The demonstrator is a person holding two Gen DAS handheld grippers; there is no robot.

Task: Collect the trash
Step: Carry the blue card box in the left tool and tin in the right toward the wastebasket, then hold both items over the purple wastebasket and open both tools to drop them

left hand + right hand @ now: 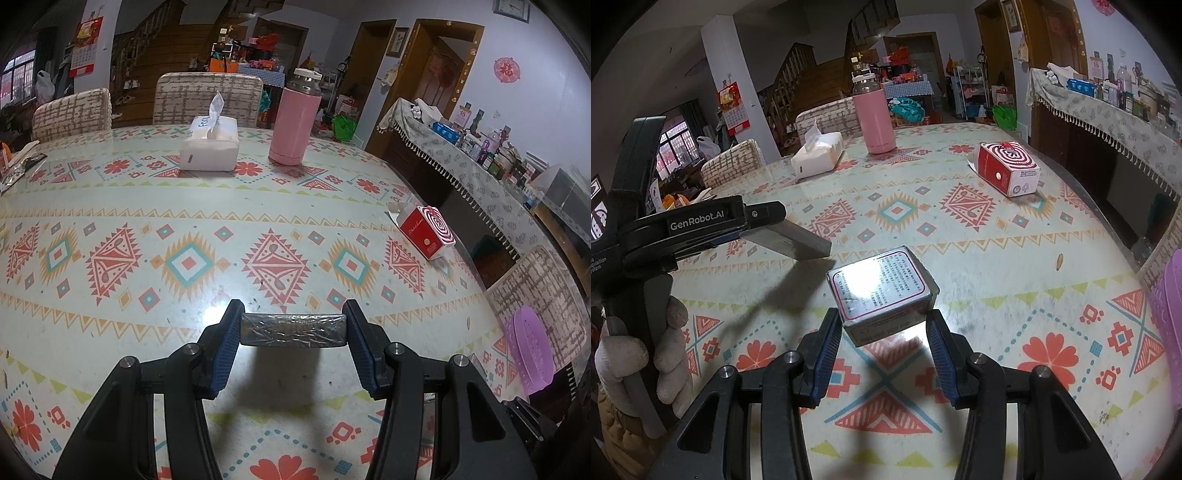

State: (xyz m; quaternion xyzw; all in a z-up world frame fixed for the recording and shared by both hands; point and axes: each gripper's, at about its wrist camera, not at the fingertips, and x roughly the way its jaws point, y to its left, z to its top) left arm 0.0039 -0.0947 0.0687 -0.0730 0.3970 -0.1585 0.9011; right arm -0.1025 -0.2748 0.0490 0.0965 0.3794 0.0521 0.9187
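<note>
My left gripper is shut on a flat dark grey packet wrapped in shiny film, held edge-on a little above the patterned table. In the right wrist view the same packet juts from the left gripper, which a gloved hand holds at the left. My right gripper is shut on a small silver box with a red-framed printed label, lifted above the table. A red and white carton lies near the table's right edge.
A white tissue pack and a pink flask stand at the far side. Chairs ring the table. A purple plastic basket sits at the right edge. A cluttered sideboard runs along the right wall.
</note>
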